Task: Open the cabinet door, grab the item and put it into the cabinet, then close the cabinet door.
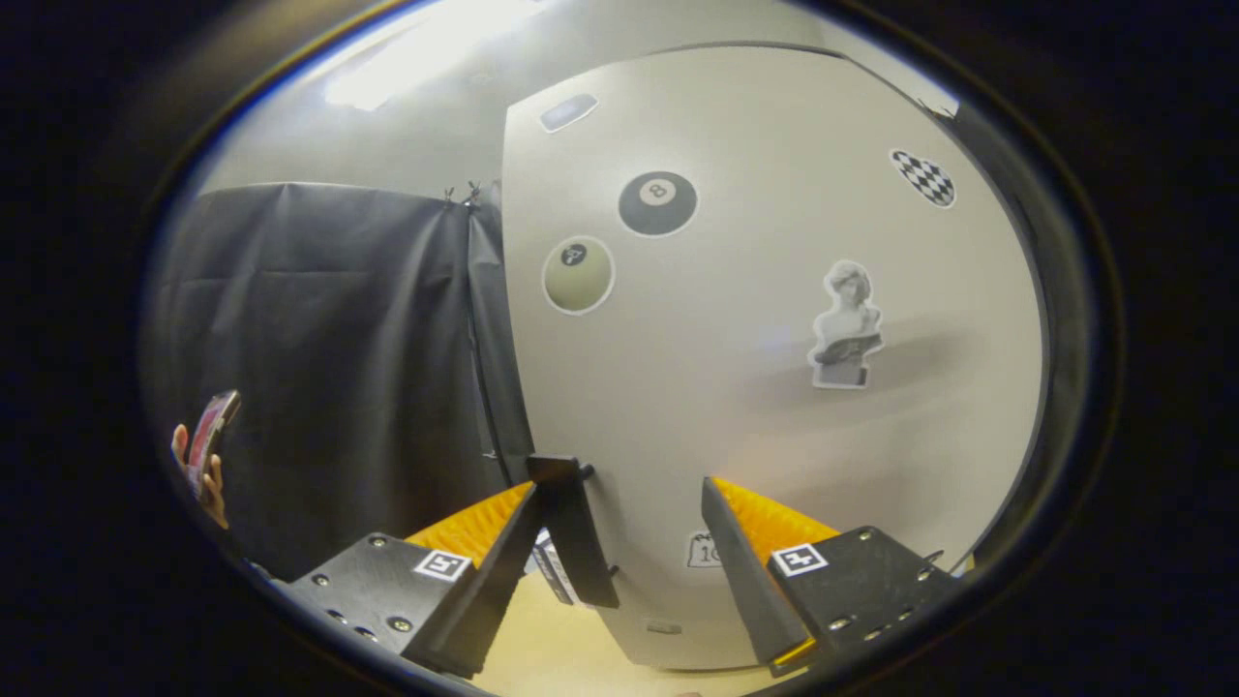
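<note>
The white cabinet door [774,290] stands just ahead of me, upright, with several stickers on it. Its black vertical handle [573,532] sits at the door's left edge. It lies between my fingers, close against the inner side of the left finger [503,561]. My gripper [619,489] is open, and the right finger [740,561] stands well apart from the handle. Nothing is held. I cannot tell whether the door is fully shut or slightly ajar.
Black booth cloth [339,368] hangs left of the door. At the far left a person's hand [215,484] holds a phone [208,440]. A light wooden tabletop [571,649] shows below the fingers. A dark strip [1055,368] runs along the door's right side.
</note>
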`<control>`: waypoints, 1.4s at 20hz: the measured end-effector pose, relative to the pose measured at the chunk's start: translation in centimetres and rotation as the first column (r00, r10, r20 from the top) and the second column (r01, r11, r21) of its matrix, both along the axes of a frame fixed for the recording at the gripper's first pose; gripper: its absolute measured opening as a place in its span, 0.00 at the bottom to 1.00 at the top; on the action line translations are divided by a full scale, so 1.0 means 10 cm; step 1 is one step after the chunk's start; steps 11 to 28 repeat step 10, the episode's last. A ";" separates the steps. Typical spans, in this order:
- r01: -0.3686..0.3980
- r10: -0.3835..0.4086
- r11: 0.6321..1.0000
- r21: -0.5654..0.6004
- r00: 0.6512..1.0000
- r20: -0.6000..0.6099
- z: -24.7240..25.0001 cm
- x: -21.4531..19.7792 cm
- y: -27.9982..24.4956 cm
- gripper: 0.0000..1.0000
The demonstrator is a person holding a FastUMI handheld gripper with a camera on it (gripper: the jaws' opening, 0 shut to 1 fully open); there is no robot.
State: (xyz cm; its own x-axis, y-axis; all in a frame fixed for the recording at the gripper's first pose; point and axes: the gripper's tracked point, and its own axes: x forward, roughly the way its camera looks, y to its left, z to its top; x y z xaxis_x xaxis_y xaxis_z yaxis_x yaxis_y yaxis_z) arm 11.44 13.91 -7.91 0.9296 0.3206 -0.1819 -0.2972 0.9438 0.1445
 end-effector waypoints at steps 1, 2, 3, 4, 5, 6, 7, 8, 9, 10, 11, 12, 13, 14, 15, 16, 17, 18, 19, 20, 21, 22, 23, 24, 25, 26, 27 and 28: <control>0.036 -0.036 0.999 -0.003 0.999 0.003 0.05 -0.01 -0.12 0.97; 0.085 -0.085 0.996 -0.012 0.996 0.004 0.08 -0.02 -0.28 0.98; 0.174 -0.173 0.984 -0.044 0.985 0.008 0.08 0.00 -0.53 0.98; 0.171 -0.171 0.985 -0.024 0.985 0.011 0.11 -0.01 -0.57 0.97; 0.169 -0.169 0.986 -0.006 0.986 0.008 0.13 -0.02 -0.58 0.93; 0.169 -0.169 0.986 -0.002 0.986 0.009 0.14 0.02 -0.64 0.89; 0.165 -0.165 0.986 -0.009 0.986 0.014 0.13 0.03 -0.66 0.89; 0.159 -0.159 0.987 -0.020 0.987 0.018 0.12 0.03 -0.65 0.89; 0.155 -0.155 0.987 -0.032 0.988 0.024 0.12 0.03 -0.65 0.89; 0.151 -0.150 0.988 -0.040 0.988 0.030 0.11 0.02 -0.66 0.89; 0.151 -0.150 0.988 -0.040 0.988 0.030 0.11 0.02 -0.66 0.89; 0.151 -0.150 0.988 -0.040 0.988 0.030 0.11 0.02 -0.66 0.89; 0.151 -0.150 0.988 -0.040 0.988 0.030 0.11 0.02 -0.66 0.89; 0.151 -0.150 0.988 -0.040 0.988 0.030 0.11 0.02 -0.66 0.89; 0.151 -0.150 0.988 -0.040 0.988 0.030 0.11 0.02 -0.66 0.89; 0.151 -0.150 0.988 -0.040 0.988 0.030 0.11 0.02 -0.66 0.89; 0.151 -0.150 0.988 -0.040 0.988 0.030 0.11 0.02 -0.66 0.89; 0.151 -0.150 0.988 -0.040 0.988 0.030 0.11 0.02 -0.66 0.89; 0.151 -0.150 0.988 -0.040 0.988 0.030 0.11 0.02 -0.66 0.89; 0.151 -0.150 0.988 -0.040 0.988 0.030 0.11 0.02 -0.66 0.89; 0.151 -0.150 0.988 -0.040 0.988 0.030 0.11 0.02 -0.66 0.89; 0.151 -0.150 0.988 -0.040 0.988 0.030 0.11 0.02 -0.66 0.89; 0.151 -0.150 0.988 -0.040 0.988 0.030 0.11 0.02 -0.66 0.89; 0.151 -0.150 0.988 -0.040 0.988 0.030 0.11 0.02 -0.66 0.89; 0.151 -0.150 0.988 -0.040 0.988 0.030 0.11 0.02 -0.66 0.89; 0.151 -0.150 0.988 -0.040 0.988 0.030 0.11 0.02 -0.66 0.89; 0.151 -0.150 0.988 -0.040 0.988 0.030 0.11 0.02 -0.66 0.89; 0.151 -0.150 0.988 -0.040 0.988 0.030 0.11 0.02 -0.66 0.89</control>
